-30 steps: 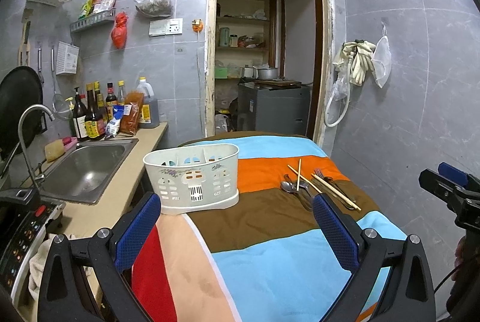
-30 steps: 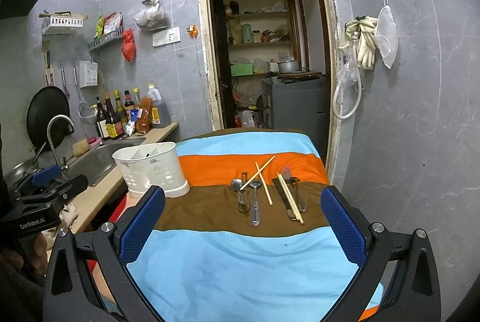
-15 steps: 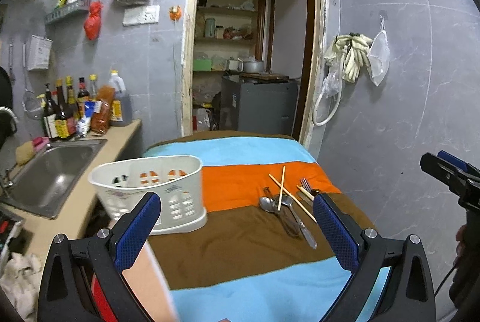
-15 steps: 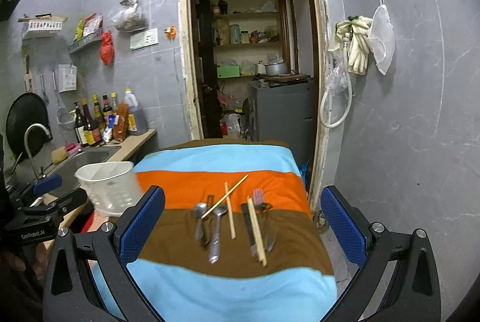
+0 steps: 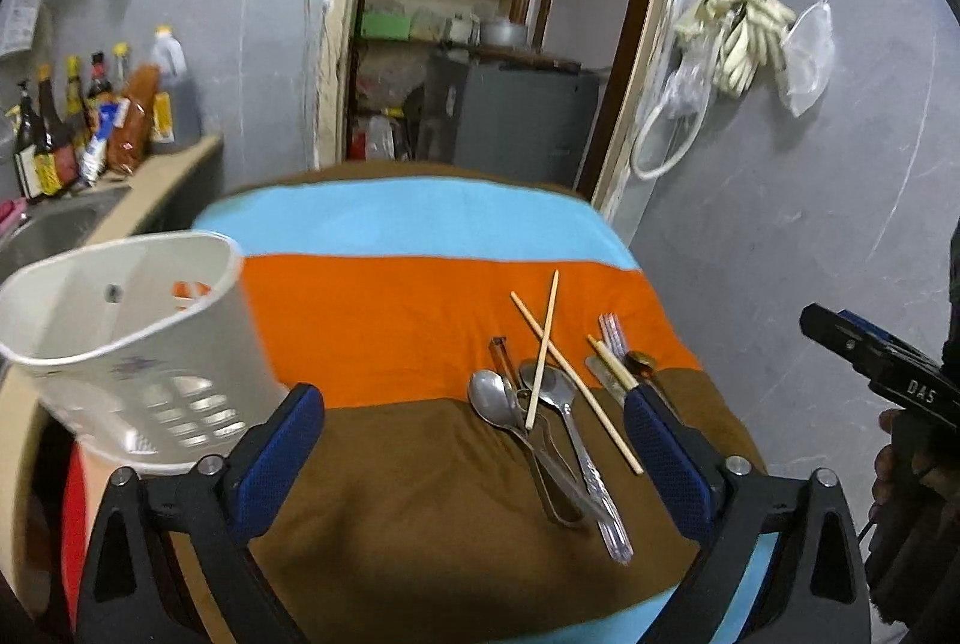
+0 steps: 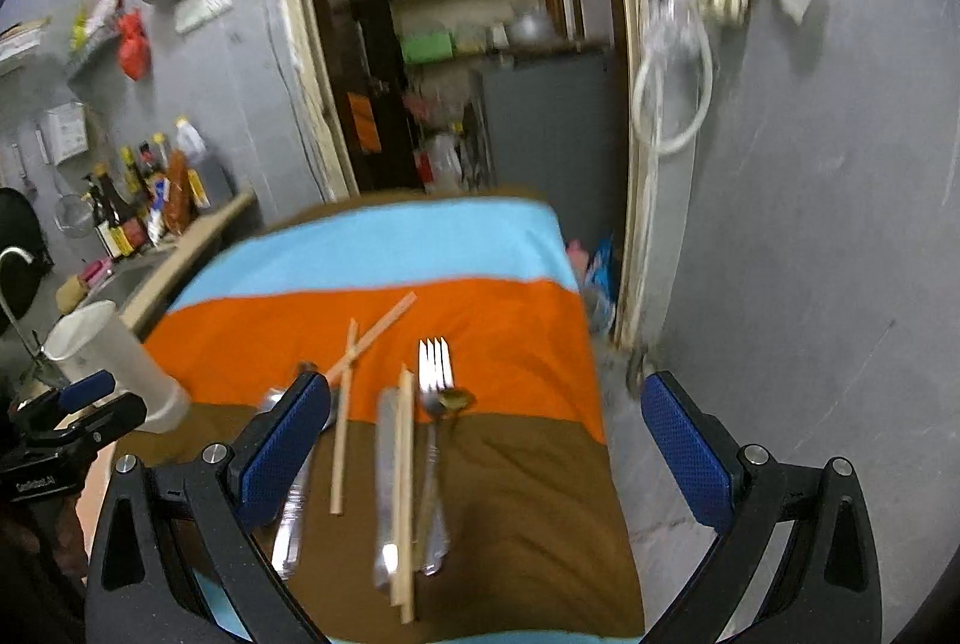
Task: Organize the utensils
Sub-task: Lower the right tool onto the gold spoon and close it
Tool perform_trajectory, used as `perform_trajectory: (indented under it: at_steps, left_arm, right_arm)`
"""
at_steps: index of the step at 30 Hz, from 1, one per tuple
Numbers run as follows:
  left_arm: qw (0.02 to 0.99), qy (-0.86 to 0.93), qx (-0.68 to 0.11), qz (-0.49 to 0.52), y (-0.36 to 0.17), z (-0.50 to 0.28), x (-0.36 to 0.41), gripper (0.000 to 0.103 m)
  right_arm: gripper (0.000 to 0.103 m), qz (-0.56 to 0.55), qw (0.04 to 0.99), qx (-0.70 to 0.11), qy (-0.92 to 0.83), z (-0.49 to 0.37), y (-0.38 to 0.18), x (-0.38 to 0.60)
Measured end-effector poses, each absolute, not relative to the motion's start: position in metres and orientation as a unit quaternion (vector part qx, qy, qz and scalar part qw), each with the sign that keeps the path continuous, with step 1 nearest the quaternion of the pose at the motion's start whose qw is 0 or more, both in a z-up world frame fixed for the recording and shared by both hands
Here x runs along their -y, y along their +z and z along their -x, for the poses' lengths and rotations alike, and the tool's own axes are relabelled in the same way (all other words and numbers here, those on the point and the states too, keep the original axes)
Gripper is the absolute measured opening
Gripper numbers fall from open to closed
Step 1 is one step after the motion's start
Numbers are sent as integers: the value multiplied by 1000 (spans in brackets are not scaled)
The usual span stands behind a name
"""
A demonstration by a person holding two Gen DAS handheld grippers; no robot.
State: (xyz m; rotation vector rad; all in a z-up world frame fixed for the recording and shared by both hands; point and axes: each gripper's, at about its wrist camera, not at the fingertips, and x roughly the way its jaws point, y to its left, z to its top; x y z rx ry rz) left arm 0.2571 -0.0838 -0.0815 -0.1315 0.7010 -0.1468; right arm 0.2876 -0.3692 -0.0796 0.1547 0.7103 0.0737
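Loose utensils lie on the striped cloth (image 5: pixel 384 320): spoons (image 5: pixel 493 398), wooden chopsticks (image 5: pixel 543 350), a knife and a fork (image 6: pixel 434 374). A white slotted utensil holder (image 5: pixel 129 338) stands at the cloth's left edge; it also shows in the right wrist view (image 6: pixel 114 362). My left gripper (image 5: pixel 474 440) is open and empty, just in front of the spoons. My right gripper (image 6: pixel 486 440) is open and empty, above the fork and the chopsticks (image 6: pixel 405 470). The right wrist view is blurred.
A sink (image 5: pixel 42 230) and sauce bottles (image 5: pixel 72 128) sit on the counter at left. An open doorway (image 5: pixel 480 44) with shelves lies beyond the table. A grey wall with hanging gloves (image 5: pixel 738 38) is at right. The table's right edge drops to the floor (image 6: pixel 636 404).
Both grippers have moved forward and to the right toward the utensils, which now look larger and closer. The holder has slid to the left of both views. Both stay open.
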Motion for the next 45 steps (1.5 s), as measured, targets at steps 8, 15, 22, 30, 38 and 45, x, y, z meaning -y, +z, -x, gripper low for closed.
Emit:
perform_trajectory:
  at_steps: [8, 15, 22, 30, 38, 45]
  left_arm:
    - [903, -76, -413, 94, -130, -311, 90, 59]
    - [876, -88, -457, 128, -163, -344, 85, 35]
    - [860, -112, -478, 138, -170, -358, 85, 21]
    - [842, -134, -505, 132, -172, -369, 91, 12]
    - [855, -120, -489, 128, -154, -357, 90, 3]
    - [886, -92, -441, 109, -125, -323, 79, 3]
  right_arm:
    - [59, -92, 894, -426, 103, -335, -148, 357]
    - [39, -95, 864, -474, 142, -354, -188, 335]
    - [15, -105, 849, -496, 148, -366, -195, 332]
    - [7, -129, 831, -516, 162, -373, -202, 324]
    - [2, -144, 849, -483, 158, -352, -183, 329]
    - [2, -138, 874, -439, 154, -333, -153, 329]
